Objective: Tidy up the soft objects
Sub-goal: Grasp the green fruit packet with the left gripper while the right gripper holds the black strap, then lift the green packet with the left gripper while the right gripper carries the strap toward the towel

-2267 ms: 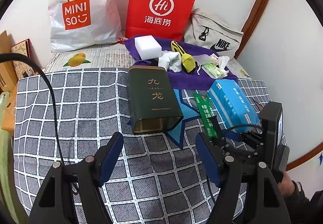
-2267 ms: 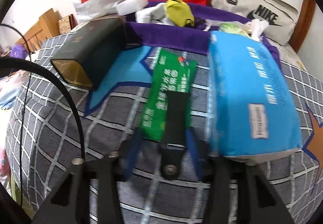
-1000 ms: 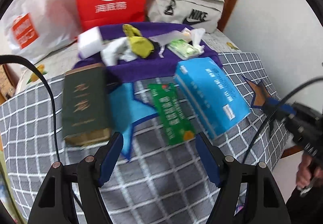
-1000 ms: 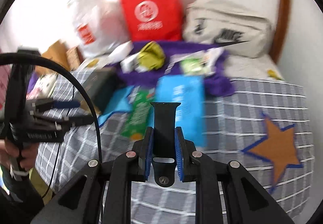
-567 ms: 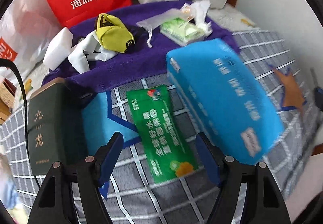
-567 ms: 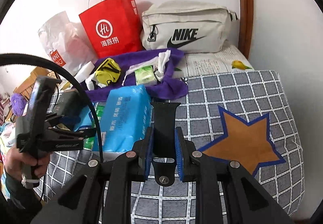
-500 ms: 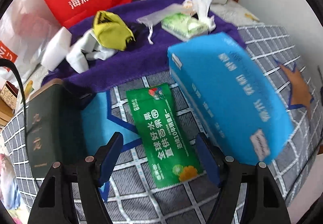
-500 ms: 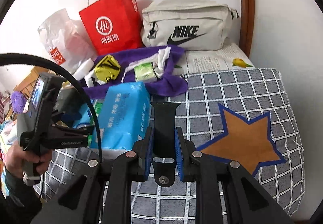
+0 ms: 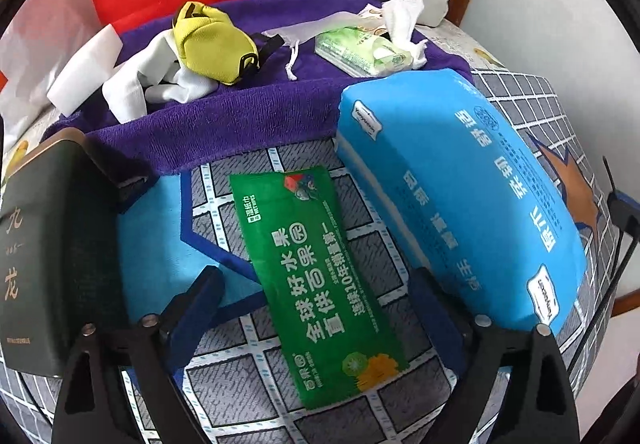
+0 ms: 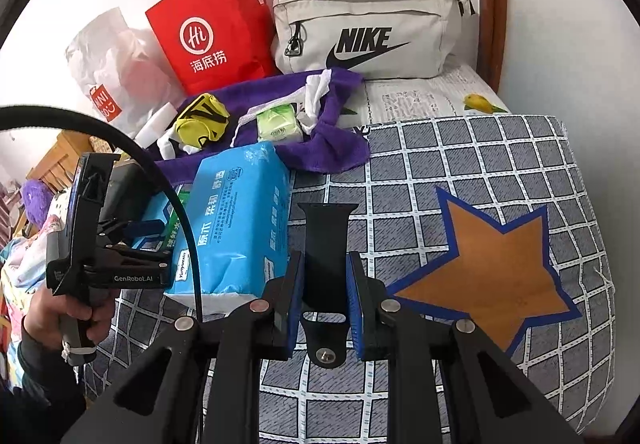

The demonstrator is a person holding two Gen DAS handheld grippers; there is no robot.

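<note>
Lower and nearer than a second ago, the left gripper [image 9: 316, 308] hangs over the green wet-wipes pack [image 9: 316, 284], jaws opening astride it, pads clear; blue tissue pack [image 9: 460, 196] just right, dark tea tin [image 9: 44, 252] left; purple towel [image 9: 224, 132] bears a yellow pouch [image 9: 212, 44]. From the right wrist, the right gripper [image 10: 323, 300] is clamped on a black watch strap [image 10: 326, 244] above the checked bedspread [image 10: 460, 156].

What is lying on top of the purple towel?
On the purple towel lie a yellow pouch, white cloth, a green tissue pack with crumpled tissue, and a clear drawstring bag. Anything beneath them is covered.
</note>
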